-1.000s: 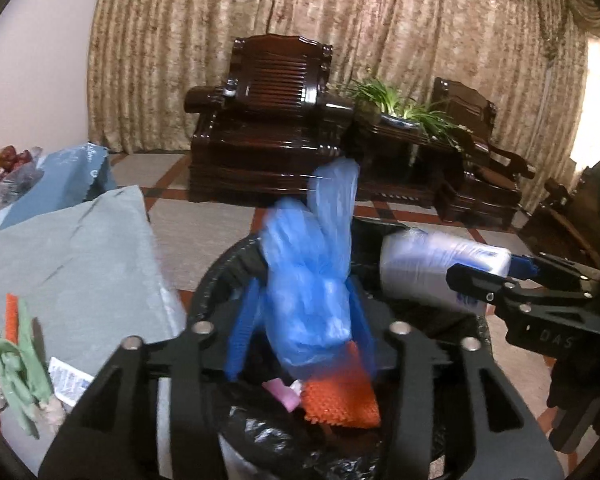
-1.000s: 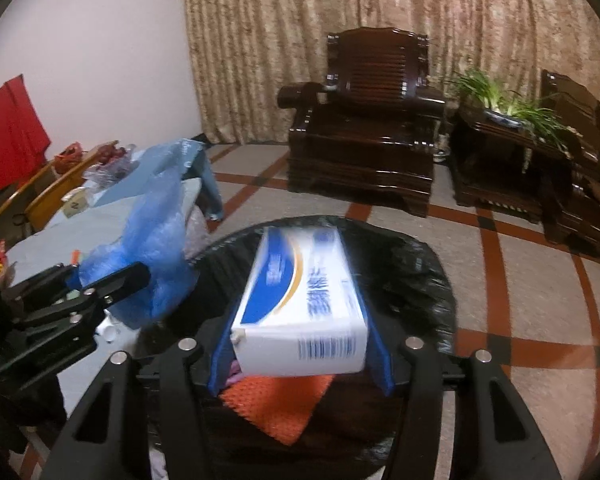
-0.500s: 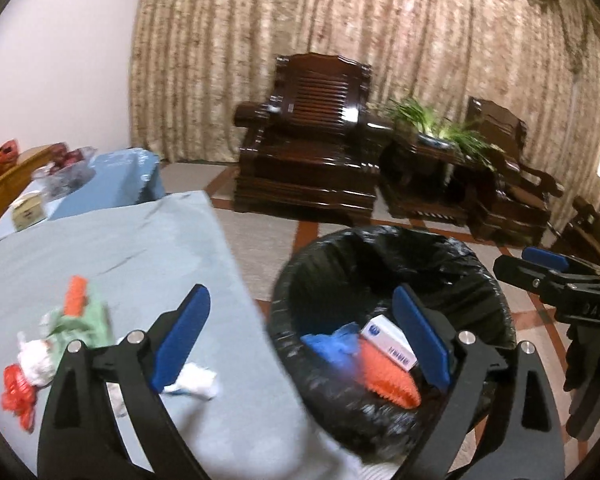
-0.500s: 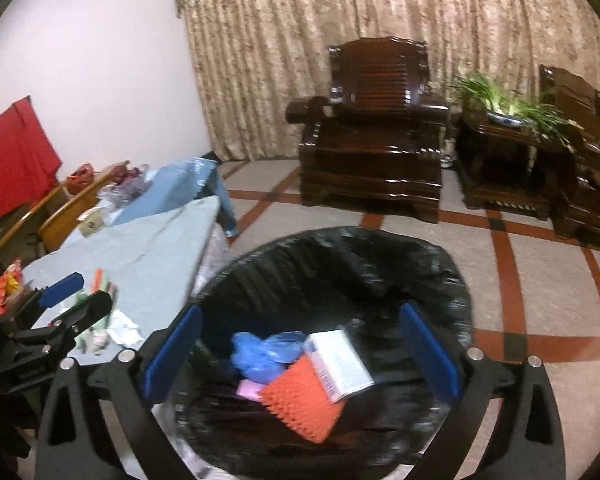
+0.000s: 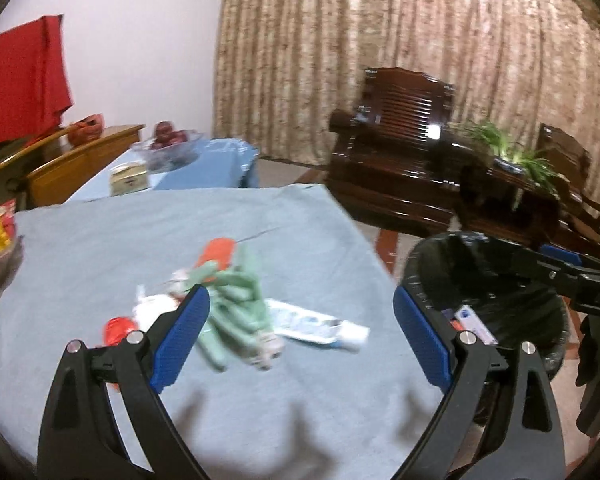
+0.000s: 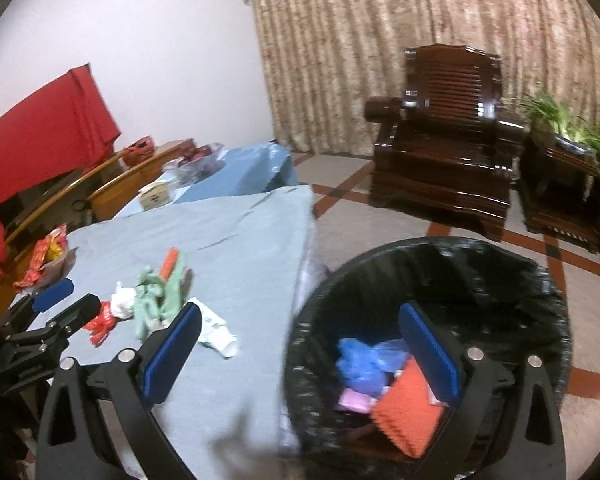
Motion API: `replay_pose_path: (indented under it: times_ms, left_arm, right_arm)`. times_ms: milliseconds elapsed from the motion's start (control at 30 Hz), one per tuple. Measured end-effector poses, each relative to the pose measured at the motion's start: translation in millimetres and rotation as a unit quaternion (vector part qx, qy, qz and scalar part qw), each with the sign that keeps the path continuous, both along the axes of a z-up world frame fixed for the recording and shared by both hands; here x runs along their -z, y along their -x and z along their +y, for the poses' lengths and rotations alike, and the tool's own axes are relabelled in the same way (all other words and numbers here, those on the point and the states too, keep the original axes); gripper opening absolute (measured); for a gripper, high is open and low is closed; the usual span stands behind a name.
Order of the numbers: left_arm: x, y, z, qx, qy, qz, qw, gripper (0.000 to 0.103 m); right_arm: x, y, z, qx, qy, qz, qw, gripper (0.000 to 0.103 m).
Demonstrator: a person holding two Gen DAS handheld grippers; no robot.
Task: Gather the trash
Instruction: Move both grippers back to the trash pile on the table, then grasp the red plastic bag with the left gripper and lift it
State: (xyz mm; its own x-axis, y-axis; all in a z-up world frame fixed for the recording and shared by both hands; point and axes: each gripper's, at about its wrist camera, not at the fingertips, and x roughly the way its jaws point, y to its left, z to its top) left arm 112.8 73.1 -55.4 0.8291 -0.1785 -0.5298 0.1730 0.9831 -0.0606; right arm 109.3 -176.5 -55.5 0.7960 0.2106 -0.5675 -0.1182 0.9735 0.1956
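A black-lined trash bin [image 6: 500,264] stands on the floor beside the table; it also shows in the left wrist view [image 5: 452,252]. Inside lie a blue plastic bag [image 6: 364,360], an orange pad [image 6: 408,412] and a white box [image 5: 474,322]. On the blue-grey tablecloth [image 5: 100,248] lies a litter pile: pale green strips [image 5: 240,300], a white tube [image 5: 320,326], crumpled white paper [image 5: 152,308], a red wrapper [image 5: 118,328] and an orange piece [image 5: 218,250]. My left gripper [image 5: 300,328] is open and empty over the pile. My right gripper [image 6: 300,354] is open and empty at the bin's left rim.
A dish of red and yellow wrappers [image 6: 48,258] sits at the table's left edge. A second table holds a small box [image 5: 129,179] and a fruit bowl [image 5: 168,146]. Dark wooden armchairs [image 6: 444,136] and a plant [image 6: 568,124] stand behind on the tiled floor.
Both grippers opened and dropped the blue bag and the white box into the bin. Both then swung left; the left one now faces the litter pile on the table.
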Motion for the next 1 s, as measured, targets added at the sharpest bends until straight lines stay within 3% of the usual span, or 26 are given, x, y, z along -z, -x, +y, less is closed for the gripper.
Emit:
replay_pose_path:
  times_ms: [533,1000]
  left_arm:
    - [29.9,-5.9,113.2,-0.112,-0.028,0.023,0.9931,0.090]
    - [83.1,-47.8,167.3,-0.158,-0.037,0.083,0.9832,0.090]
  right_arm:
    - [33.9,-39.5,105.7,-0.091,0.025,0.010,0.995,0.097]
    - [59.3,-59.0,136.3,-0.104,0.042,0.033,0.993,0.097]
